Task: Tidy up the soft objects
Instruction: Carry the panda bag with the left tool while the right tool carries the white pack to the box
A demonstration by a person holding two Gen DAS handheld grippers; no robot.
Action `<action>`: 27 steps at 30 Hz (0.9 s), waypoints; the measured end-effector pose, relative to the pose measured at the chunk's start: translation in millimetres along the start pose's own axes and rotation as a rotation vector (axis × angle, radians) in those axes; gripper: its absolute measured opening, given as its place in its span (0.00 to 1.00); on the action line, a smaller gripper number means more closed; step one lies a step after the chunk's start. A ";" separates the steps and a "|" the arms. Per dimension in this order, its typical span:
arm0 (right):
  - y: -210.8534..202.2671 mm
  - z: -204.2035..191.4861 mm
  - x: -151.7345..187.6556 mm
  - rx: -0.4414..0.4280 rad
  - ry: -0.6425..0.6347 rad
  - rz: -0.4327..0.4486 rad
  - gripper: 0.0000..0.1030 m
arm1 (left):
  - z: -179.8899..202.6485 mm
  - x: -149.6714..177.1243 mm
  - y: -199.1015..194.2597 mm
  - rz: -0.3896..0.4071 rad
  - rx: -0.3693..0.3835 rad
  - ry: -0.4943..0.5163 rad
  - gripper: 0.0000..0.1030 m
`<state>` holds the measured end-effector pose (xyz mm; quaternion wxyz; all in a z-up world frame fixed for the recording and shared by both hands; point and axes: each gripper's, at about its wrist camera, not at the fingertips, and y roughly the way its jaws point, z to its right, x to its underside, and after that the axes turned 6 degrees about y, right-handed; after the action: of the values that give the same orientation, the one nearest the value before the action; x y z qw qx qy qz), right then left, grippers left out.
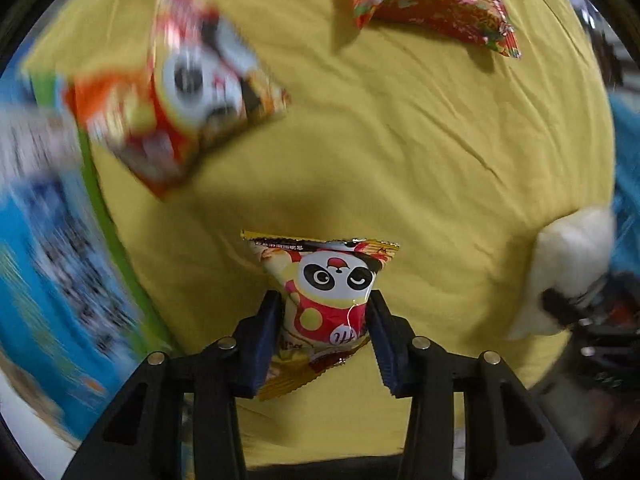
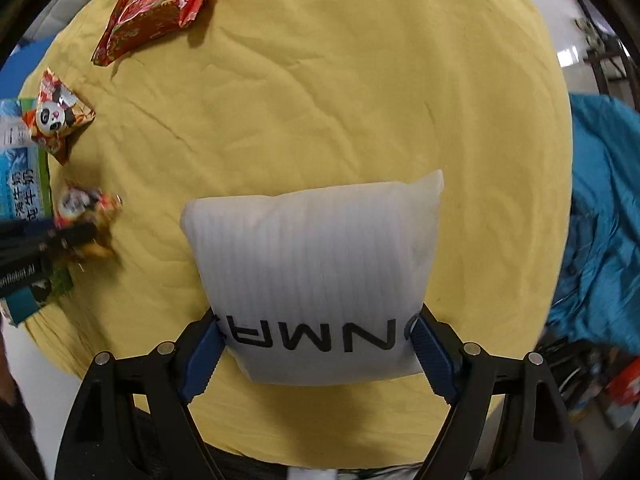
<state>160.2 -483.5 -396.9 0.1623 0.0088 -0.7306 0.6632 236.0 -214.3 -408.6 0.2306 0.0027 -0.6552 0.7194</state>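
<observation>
Left gripper (image 1: 326,320) pinching panda packet (image 1: 332,288), right gripper (image 2: 318,344) clasping pillow (image 2: 316,272)

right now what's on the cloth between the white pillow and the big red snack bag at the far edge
Nothing: only bare, wrinkled yellow cloth lies between the white pillow and the big red snack bag, as the right wrist view shows.

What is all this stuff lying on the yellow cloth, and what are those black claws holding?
Panda snack packet: one, red and white, between the left claw's fingers.
Second panda packet: one, red-orange, on the cloth's left side.
Red foil packet: one, red, far edge.
White pillow: one, black lettering, between the right claw's fingers.
Yellow cloth: one, covers the table.
Blue box: one, blue-green, left edge.
Left gripper: black, blue pads, gripping.
Right gripper: black, blue pads, gripping.
</observation>
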 end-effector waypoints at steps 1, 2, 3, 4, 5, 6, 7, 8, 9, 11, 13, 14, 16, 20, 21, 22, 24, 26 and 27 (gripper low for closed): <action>1.7 1.3 2.3 0.003 0.009 0.011 0.84 | -2.3 1.8 4.2 0.007 0.010 -0.026 0.40; 2.6 3.5 4.5 0.003 0.022 0.022 0.84 | -3.5 2.1 6.6 0.016 0.004 -0.036 0.40; 3.6 5.8 6.0 0.004 0.039 0.036 0.85 | -4.4 1.9 10.4 0.025 -0.005 -0.041 0.41; 6.8 7.7 7.7 0.008 0.043 0.040 0.86 | -5.1 1.8 14.1 0.031 -0.004 -0.044 0.43; 7.6 9.0 5.1 0.012 0.047 0.042 0.86 | -10.7 6.0 18.6 0.038 -0.002 -0.051 0.44; 8.2 3.7 4.0 0.015 0.055 0.044 0.86 | -10.7 5.8 19.4 0.044 -0.003 -0.056 0.44; 8.8 4.6 4.2 0.015 0.066 0.048 0.86 | -9.3 6.2 20.7 0.048 -0.004 -0.058 0.44; 9.3 4.7 4.7 0.016 0.073 0.051 0.86 | -9.3 6.0 21.8 0.054 -0.008 -0.057 0.44; 14.5 -0.7 2.0 0.017 0.077 0.053 0.86 | -5.5 11.5 27.0 0.061 -0.012 -0.057 0.44; 15.6 -0.6 2.5 0.019 0.085 0.059 0.86 | -1.1 14.5 29.8 0.073 -0.024 -0.051 0.42; 17.7 -4.1 1.0 0.022 0.090 0.056 0.86 | 19.8 34.0 34.2 0.090 -0.046 -0.037 0.41; 18.7 -7.8 0.2 0.022 0.095 0.059 0.86 | 22.5 37.3 34.7 0.104 -0.058 -0.033 0.41; 21.7 -7.0 1.7 0.029 0.099 0.071 0.84 | 34.7 48.7 34.8 0.127 -0.074 -0.030 0.40; 21.5 -9.8 6.4 0.040 0.102 0.103 0.77 | 44.2 71.4 26.1 0.171 -0.096 -0.025 0.37; 19.7 -10.4 7.7 0.041 0.103 0.109 0.75 | 46.3 76.4 23.6 0.184 -0.096 -0.027 0.36; 18.0 -10.2 10.0 0.040 0.108 0.117 0.73 | 46.0 79.5 19.8 0.193 -0.097 -0.025 0.34; 10.5 -12.3 12.8 0.035 0.115 0.128 0.71 | 50.7 86.4 11.7 0.222 -0.099 -0.021 0.32; 7.7 -12.3 18.5 0.021 0.128 0.140 0.70 | 55.6 92.9 5.7 0.239 -0.102 -0.013 0.32; 7.2 -12.0 19.9 0.017 0.129 0.141 0.69 | 58.0 96.6 3.3 0.248 -0.103 -0.007 0.31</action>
<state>142.4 -467.0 -398.0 0.1617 -0.0840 -0.7120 0.6782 131.3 -237.5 -373.9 0.1373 -0.0878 -0.6872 0.7079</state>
